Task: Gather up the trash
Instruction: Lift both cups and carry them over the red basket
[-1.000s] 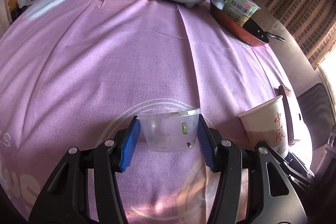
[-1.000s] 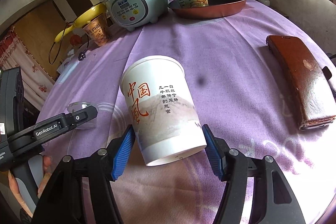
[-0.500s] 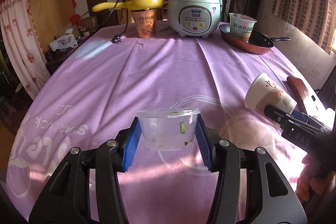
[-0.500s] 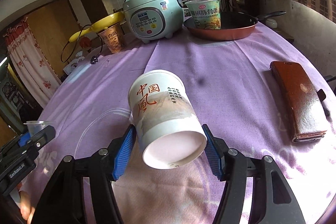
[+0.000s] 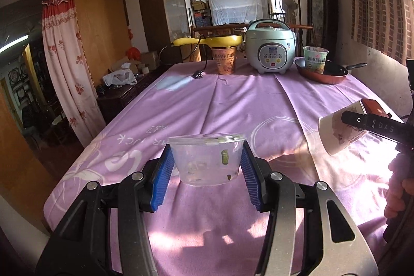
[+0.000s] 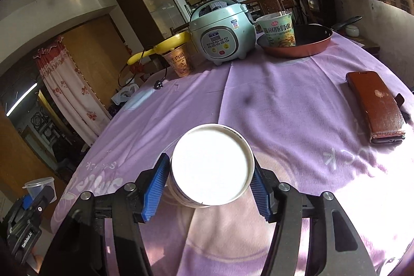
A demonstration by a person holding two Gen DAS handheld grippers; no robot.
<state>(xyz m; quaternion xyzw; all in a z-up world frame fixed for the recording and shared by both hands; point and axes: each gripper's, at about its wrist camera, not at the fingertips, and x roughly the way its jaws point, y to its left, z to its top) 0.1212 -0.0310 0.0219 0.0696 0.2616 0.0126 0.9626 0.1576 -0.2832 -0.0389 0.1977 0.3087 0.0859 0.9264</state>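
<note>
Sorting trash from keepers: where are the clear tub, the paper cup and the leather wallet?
clear tub point(image 5: 207, 159), left wrist view, front wall.
paper cup point(image 6: 211, 164), right wrist view, white base.
leather wallet point(image 6: 375, 105), right wrist view, top cover.

surface: purple-clothed table point(image 6: 297, 107) | on it: rice cooker point(image 6: 223, 32); red pan point(image 6: 297, 45); brown wallet point(image 6: 375, 107); noodle cup point(image 6: 178, 61)

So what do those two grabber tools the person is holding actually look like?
Both match: the left gripper and right gripper have two black metal-linkage arms with silver pivot bolts, each ending in a ribbed blue pad. White lettering marks the black bodies. No cables or sleeves are visible.
</note>
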